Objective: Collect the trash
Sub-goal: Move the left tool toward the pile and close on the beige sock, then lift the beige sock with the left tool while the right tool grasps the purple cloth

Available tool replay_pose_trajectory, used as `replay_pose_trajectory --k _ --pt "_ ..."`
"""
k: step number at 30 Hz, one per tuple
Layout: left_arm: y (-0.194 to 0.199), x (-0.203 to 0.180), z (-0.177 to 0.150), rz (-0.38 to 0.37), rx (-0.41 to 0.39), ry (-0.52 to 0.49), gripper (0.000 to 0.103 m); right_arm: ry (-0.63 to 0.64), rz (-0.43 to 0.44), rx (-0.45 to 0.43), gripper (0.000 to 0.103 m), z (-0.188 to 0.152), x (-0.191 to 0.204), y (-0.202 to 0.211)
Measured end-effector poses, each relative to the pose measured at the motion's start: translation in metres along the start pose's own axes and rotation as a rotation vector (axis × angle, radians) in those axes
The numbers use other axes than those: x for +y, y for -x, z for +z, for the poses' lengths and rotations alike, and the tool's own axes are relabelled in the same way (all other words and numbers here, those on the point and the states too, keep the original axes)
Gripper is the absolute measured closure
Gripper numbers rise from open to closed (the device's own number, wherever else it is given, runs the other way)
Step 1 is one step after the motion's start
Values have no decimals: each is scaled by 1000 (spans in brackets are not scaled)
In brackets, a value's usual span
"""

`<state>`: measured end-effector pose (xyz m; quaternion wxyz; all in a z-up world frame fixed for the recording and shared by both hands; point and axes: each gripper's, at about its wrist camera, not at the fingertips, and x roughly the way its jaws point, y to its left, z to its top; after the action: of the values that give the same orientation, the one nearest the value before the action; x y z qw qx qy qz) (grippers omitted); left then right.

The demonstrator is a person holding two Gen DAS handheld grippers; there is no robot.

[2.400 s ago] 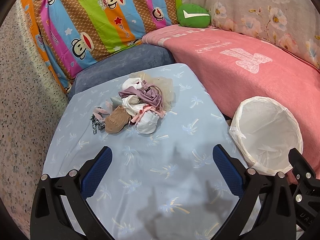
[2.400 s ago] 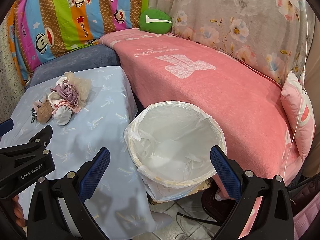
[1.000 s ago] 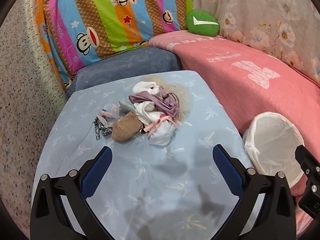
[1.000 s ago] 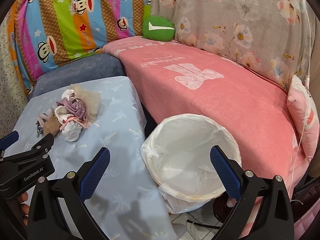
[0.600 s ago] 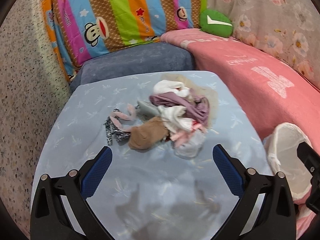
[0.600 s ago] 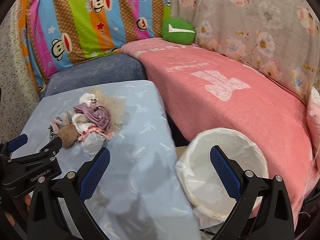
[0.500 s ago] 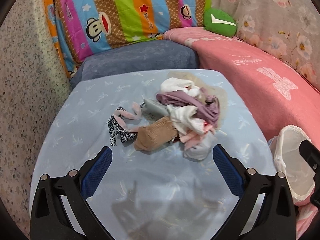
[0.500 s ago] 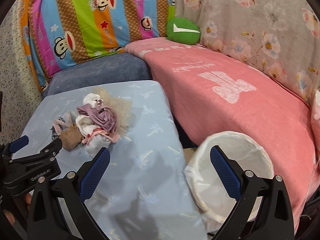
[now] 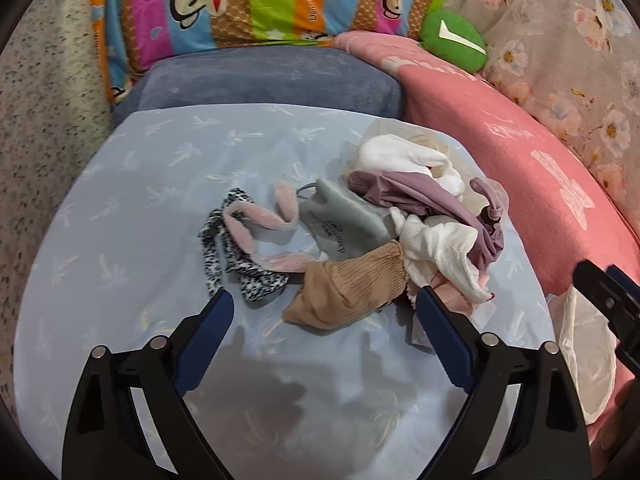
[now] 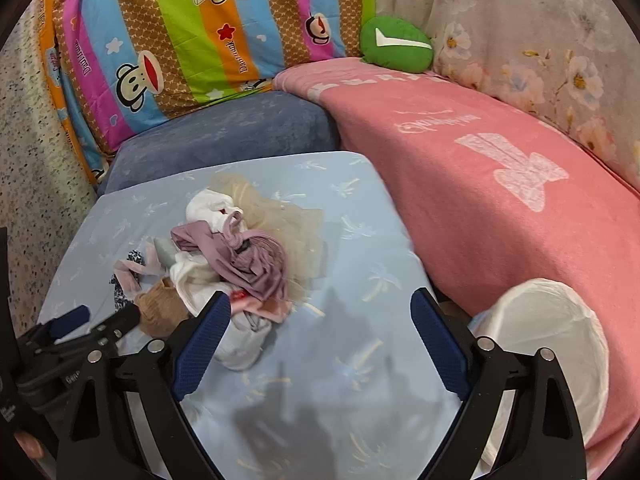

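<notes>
Heap of crumpled cloth scraps (image 9: 384, 236) lying on a blue table (image 9: 132, 208), left gripper (image 9: 324, 312) closing just before the heap, apparently gripping nothing, right gripper (image 10: 320, 312) closing beside the heap, empty, white-lined bin (image 10: 552, 344) standing right of it.

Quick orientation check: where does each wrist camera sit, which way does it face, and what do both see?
Left wrist: on the left claw, angled down at the tan sock between its closing fingers; the right claw's tip shows at right.
Right wrist: on the right claw, also closing, facing the table and bin; the left claw shows lower left.
Shared: clothes pile, table, bin, green cushion.
</notes>
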<state>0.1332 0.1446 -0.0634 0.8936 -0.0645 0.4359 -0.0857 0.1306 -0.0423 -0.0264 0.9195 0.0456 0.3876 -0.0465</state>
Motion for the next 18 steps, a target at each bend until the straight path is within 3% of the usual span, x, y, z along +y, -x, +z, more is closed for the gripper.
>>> replay_pose_trajectory --k 5,9,14,16,18 --pt "-21 3 4 -74 55 6 40 -5 54 46 39 7 13 -27" --pt "-28 4 1 -101 83 9 46 -4 79 70 46 9 24 -48" --pt "-32 6 4 -128 91 5 65 -4 112 108 55 9 32 -70" --pt "-32 7 4 -139 97 9 72 -3 123 127 64 9 35 -79" --pt "-31 7 4 -141 95 3 79 -9 133 144 80 7 37 -83"
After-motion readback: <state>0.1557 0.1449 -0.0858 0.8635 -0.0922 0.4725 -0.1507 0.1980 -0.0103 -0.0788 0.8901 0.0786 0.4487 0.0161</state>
